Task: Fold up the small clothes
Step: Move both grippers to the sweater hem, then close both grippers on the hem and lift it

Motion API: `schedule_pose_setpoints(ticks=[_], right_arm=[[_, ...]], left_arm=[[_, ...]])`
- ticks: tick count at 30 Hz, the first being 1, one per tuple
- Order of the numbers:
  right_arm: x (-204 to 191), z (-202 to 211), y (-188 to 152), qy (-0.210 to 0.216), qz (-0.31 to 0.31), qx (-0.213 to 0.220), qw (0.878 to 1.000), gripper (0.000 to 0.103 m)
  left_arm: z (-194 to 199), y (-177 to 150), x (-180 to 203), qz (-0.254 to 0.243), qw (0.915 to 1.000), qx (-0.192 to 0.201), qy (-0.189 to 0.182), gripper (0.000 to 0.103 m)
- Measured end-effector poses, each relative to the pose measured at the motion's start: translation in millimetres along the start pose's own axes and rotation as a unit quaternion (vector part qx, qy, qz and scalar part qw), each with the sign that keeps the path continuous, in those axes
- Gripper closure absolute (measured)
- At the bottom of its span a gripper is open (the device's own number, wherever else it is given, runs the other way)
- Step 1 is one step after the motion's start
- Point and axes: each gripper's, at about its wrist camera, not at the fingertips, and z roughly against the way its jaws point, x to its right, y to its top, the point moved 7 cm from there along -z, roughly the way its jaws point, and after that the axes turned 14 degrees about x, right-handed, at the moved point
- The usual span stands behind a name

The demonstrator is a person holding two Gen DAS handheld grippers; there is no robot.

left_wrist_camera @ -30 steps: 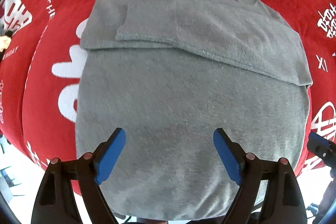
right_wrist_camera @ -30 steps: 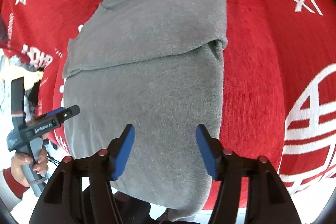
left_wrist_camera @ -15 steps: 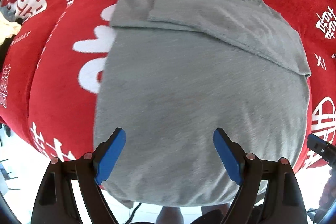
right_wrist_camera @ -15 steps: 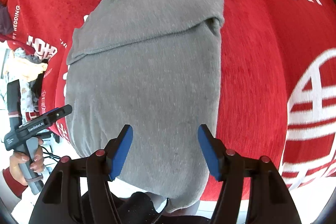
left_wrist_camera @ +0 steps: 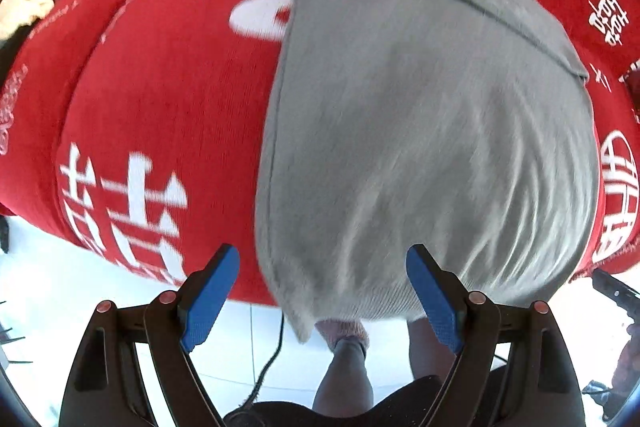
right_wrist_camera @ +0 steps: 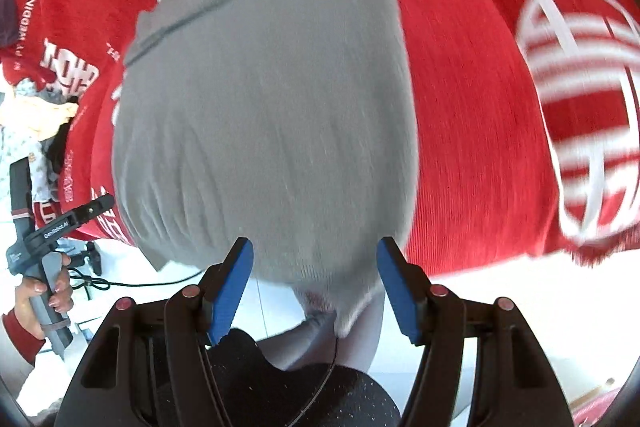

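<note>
Nearest the lens, the left claw [left_wrist_camera: 322,287] hung with its blue pads wide apart and nothing between them, poised over the near edge of the bench [left_wrist_camera: 160,107], and the hem of the grey sweater [left_wrist_camera: 420,131] drooped off that edge between the pads without touching either. Below the hem, white tiled floor [left_wrist_camera: 248,331] showed with a dark cable trailing across it, together with the person's bare leg [left_wrist_camera: 348,367].

Likewise the right claw [right_wrist_camera: 316,285] stood spread and held nothing, its pads flanking the sweater's [right_wrist_camera: 268,115] lower right corner, which hung past the bench's [right_wrist_camera: 472,107] fringed edge. Off to the left in the right wrist view, the person's left hand [right_wrist_camera: 40,303] gripped the handle of the other tool.

Covering the bench was a red cloth [left_wrist_camera: 132,75] printed with white characters and a round white emblem. On it the sweater lay flat, neck at the far end, both sleeves folded in across the chest to leave a straight seam line across the body. Open red cloth spread broadly on either side of the garment. Beyond the far left corner lay a heap of pale and dark clothes [right_wrist_camera: 36,115], blurred.
</note>
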Motion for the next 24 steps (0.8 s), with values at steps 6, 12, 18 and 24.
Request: schedule_pose_setpoints(ticks=[6, 12, 18, 24], right_arm=[[17.8, -15.9, -37.5, -0.005, -0.04, -0.029, 0.999, 0.035], [26.0, -41.6, -48.1, 0.013, -0.033, -0.058, 0.998, 0.035], [30.7, -66.5, -51.4, 0.037, -0.023, -0.078, 0.996, 0.035], [18.1, -81.7, -44.1, 0.071, -0.011, -0.086, 0.994, 0.035]], left_arm=[[-15.2, -31.9, -12.9, 0.008, 0.9988, -0.025, -0.041, 0.017], [-38.5, -66.9, -6.9, 0.002, 0.9957, -0.052, -0.077, 0.017], [-55.2, -67.3, -2.4, 0.015, 0.993, -0.055, -0.103, 0.017], [-57.3, -66.9, -6.1, 0.009, 0.9913, -0.058, -0.117, 0.017]])
